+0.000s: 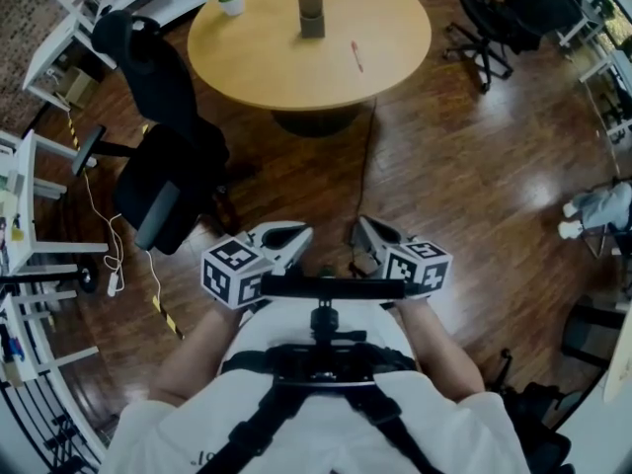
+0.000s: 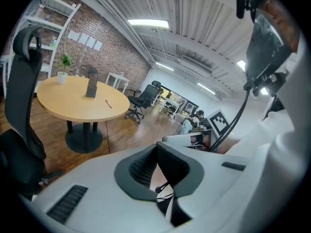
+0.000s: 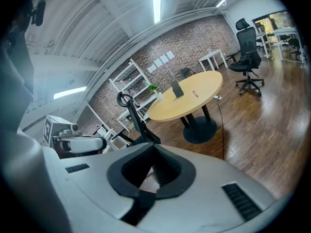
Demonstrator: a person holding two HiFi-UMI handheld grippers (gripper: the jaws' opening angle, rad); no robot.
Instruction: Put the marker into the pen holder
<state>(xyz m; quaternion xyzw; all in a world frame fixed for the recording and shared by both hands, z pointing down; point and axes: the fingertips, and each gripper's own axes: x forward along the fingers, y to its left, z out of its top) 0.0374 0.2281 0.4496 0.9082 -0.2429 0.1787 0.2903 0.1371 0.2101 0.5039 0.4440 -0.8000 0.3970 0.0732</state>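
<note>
I am looking down over the chest harness (image 1: 321, 361), and just past it I am holding both grippers close to the body, side by side. The left gripper (image 1: 293, 233) is showing its jaws drawn together at the tips with nothing between the pads. The right gripper (image 1: 367, 229) is likewise closed on nothing. Both are hanging over bare wooden floor (image 1: 444, 166), pointing forward and a little downward.

Moving outward, a black office chair (image 1: 163, 171) is standing to the left of the left gripper. The round table (image 1: 267, 62) is lying well ahead of both. On it, the pen holder (image 1: 311, 16) is standing upright near the middle, a small potted plant (image 1: 231, 1) is sitting at the far left edge, and the marker (image 1: 356, 55) is lying flat on the tabletop, apart from the pen holder and to its right.

I am judging the marker to lie almost straight ahead of the right gripper, so that hand is the better placed one. Its long axis is running mostly away from me, slanting slightly, so I am expecting to need the jaws set across it from the sides. Nothing of the task is done yet: the whole stretch of floor is lying between the grippers and the table.
</note>
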